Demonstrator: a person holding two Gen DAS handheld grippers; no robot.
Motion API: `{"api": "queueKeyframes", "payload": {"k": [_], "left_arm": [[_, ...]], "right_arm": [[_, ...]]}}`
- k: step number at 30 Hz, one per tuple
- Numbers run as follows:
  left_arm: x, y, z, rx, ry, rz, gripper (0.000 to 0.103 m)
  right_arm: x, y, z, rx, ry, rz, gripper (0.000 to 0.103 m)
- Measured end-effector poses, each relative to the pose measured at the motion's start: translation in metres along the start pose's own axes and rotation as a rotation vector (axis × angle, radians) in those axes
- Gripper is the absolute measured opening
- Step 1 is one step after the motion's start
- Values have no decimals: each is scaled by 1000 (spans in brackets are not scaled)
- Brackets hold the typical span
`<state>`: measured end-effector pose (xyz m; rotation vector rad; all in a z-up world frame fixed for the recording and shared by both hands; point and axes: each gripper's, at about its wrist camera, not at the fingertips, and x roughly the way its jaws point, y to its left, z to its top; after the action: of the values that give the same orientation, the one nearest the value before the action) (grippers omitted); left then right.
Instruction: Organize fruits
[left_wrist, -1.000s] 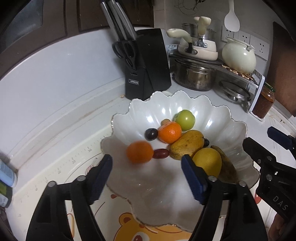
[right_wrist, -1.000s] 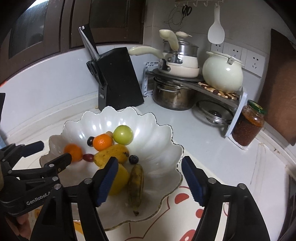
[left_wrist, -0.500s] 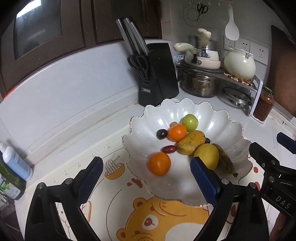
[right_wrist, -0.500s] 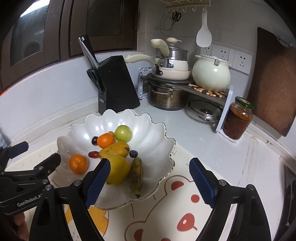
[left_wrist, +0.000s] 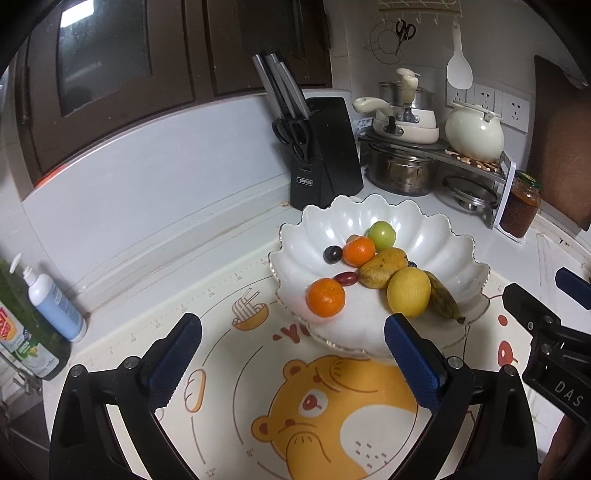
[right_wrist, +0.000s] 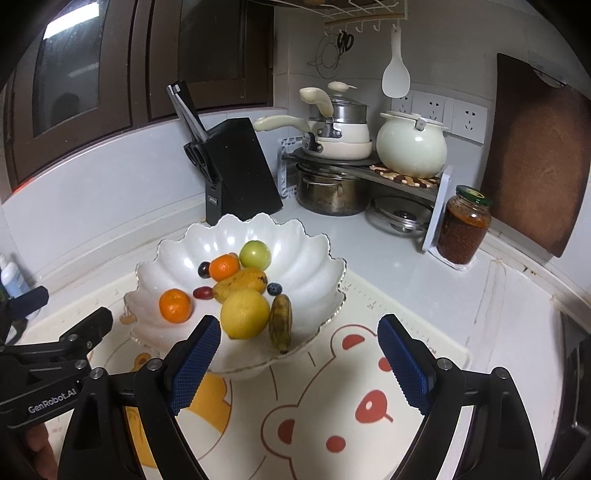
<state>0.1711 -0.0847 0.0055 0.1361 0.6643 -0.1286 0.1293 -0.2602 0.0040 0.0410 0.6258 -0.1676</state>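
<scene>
White scalloped bowl (left_wrist: 436, 236) held oranges, a lemon (left_wrist: 408, 291), a mango and a banana — left gripper (left_wrist: 291, 354) and right gripper (right_wrist: 299, 354) fingers spread, empty, the left's just widened.

Bare mat (right_wrist: 369, 387) before the bowl (right_wrist: 295, 243); knife block (right_wrist: 240, 170) and pot rack (right_wrist: 406, 177) close behind.

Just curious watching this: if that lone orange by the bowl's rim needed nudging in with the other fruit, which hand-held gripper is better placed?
Probably the left hand-held gripper. Its open jaws face the lone orange, while the right hand-held gripper faces the lemon and banana.
</scene>
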Motion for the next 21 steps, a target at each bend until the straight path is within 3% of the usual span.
{"api": "queueKeyframes", "payload": {"k": [21], "left_arm": [[-66, 18, -47, -52, -33, 27, 101]], "right_arm": [[-57, 8, -39, -2, -14, 22, 88]]}}
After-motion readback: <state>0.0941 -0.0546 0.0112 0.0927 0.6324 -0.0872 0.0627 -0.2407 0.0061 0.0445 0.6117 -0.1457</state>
